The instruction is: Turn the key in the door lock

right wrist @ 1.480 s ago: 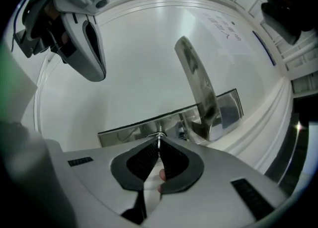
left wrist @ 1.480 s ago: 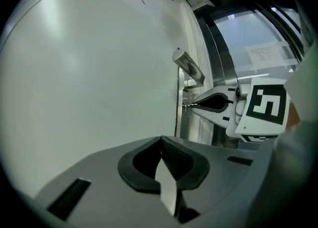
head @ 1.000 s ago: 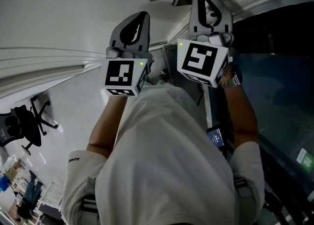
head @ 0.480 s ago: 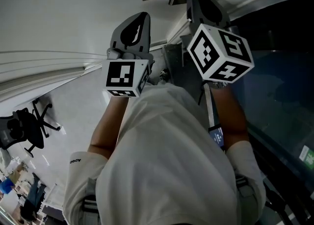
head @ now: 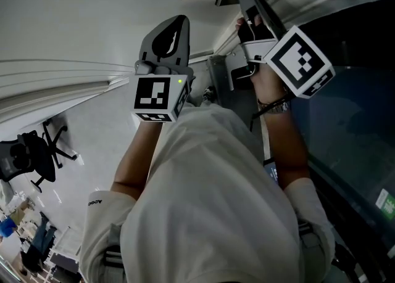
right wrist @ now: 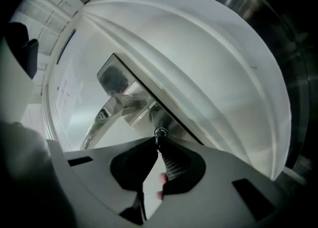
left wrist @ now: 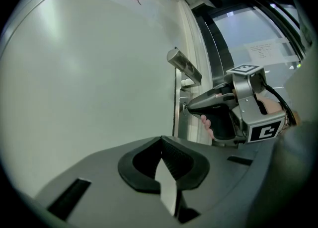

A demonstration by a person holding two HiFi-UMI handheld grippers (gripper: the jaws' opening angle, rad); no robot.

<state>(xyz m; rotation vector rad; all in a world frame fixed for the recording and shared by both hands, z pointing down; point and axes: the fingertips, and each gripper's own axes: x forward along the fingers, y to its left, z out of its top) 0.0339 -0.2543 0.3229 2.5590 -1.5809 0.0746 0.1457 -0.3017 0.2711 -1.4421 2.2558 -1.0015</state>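
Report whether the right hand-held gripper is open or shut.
Shut on the key: right hand-held gripper tips pinch it at the lock, having just eased open slightly.

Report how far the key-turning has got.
Done: the right tool grips the key in the lock and has rolled over. In hand: the turn; its jaws have just eased open slightly, key between them. Remaining: finishing and letting go. The left tool hangs shut, empty.
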